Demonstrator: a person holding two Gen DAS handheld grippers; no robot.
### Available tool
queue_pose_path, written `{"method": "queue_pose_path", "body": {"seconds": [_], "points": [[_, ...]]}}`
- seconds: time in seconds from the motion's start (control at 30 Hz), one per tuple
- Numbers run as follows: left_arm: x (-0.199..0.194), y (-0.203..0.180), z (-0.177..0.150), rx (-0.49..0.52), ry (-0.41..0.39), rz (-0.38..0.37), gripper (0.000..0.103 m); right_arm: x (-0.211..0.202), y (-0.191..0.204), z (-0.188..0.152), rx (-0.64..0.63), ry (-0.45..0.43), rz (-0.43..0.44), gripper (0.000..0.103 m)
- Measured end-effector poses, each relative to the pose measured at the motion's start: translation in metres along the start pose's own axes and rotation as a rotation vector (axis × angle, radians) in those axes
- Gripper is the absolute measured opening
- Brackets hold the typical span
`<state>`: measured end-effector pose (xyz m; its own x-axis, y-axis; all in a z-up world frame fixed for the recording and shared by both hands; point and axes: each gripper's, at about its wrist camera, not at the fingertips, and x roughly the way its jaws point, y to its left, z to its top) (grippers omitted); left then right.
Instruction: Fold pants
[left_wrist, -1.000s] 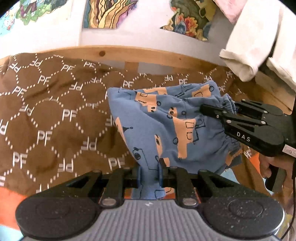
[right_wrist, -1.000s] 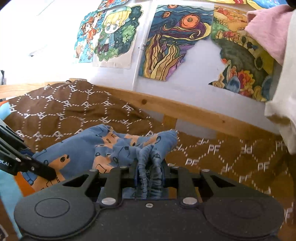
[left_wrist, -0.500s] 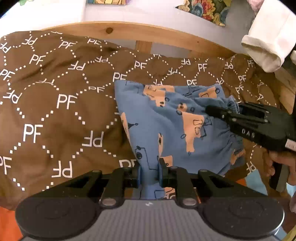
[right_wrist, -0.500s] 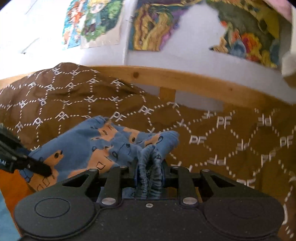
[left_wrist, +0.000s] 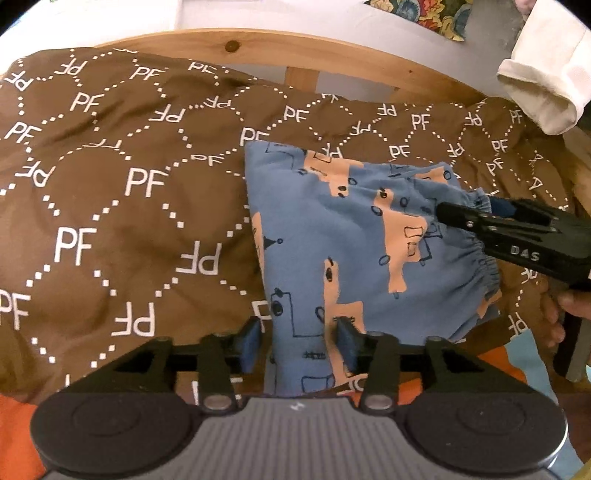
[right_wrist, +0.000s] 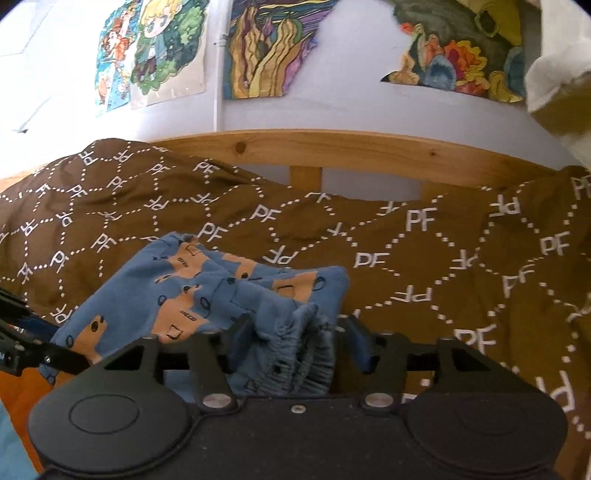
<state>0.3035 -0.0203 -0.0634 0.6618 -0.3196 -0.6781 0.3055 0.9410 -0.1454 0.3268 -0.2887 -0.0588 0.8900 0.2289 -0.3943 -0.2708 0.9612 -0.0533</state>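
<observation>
Pants (left_wrist: 354, 236) — blue, orange print, folded into a compact packet. They lie on the brown quilt (left_wrist: 122, 206), toward its near right part, well short of the wooden rail (left_wrist: 332, 48) at the far edge. The cloth rests on the quilt; I hold none of it up.

Left gripper (left_wrist: 295, 341) — jaws have just been opening and now stand fairly wide. The near corner of the pants lies between them, but the pads are clear of the cloth on both sides.

Right gripper (right_wrist: 295, 332) — jaws likewise just opened, fairly wide. The gathered waistband (right_wrist: 295, 347) sits bunched between them, slack, and I see no pad pressing on it. From the left wrist view this gripper reaches in from the right over the waistband edge.

Risks, as I judge them:
- Snagging: elastic ruffles stand up between my right jaws. If I pull back low or at a slant, a pad could catch them and drag the top layer open.
- Same on the left — the corner still lies inside the jaws, so a sideways withdrawal would skew the packet.
- Springback: the bunched waistband looks puffy and may lift the fold once left alone.
- Soft quilt: pressing to flatten could sink the packet and wrinkle it.
- White cloth (left_wrist: 543, 74) hangs at the far right; a high swing of my right hand might brush it.
</observation>
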Motion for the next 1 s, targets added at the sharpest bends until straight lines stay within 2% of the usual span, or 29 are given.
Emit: {"method": "queue_pose_path", "body": {"seconds": [0.07,0.13,0.23,0.4,0.7,1.0], "points": [[-0.004,0.000,-0.001,-0.007,-0.009,0.011,0.064,-0.006,0.000,0.000,0.005,-0.008,-0.016,0.072],[-0.010,0.000,-0.002,-0.019,-0.020,0.015,0.078,-0.015,0.000,0.000,0.008,-0.025,-0.029,0.084],[-0.021,-0.001,-0.003,-0.040,-0.065,0.040,0.091,-0.029,0.003,0.001,0.001,-0.052,-0.059,0.098],[-0.038,-0.007,-0.006,-0.051,-0.123,0.101,0.102,-0.055,0.011,0.006,-0.015,-0.092,-0.118,0.102],[-0.065,-0.017,-0.029,-0.032,-0.158,0.136,0.103,-0.106,0.030,-0.003,0.006,-0.122,-0.162,0.102],[-0.093,-0.028,-0.053,-0.018,-0.205,0.144,0.103,-0.156,0.053,-0.018,0.033,-0.125,-0.165,0.102]]}}
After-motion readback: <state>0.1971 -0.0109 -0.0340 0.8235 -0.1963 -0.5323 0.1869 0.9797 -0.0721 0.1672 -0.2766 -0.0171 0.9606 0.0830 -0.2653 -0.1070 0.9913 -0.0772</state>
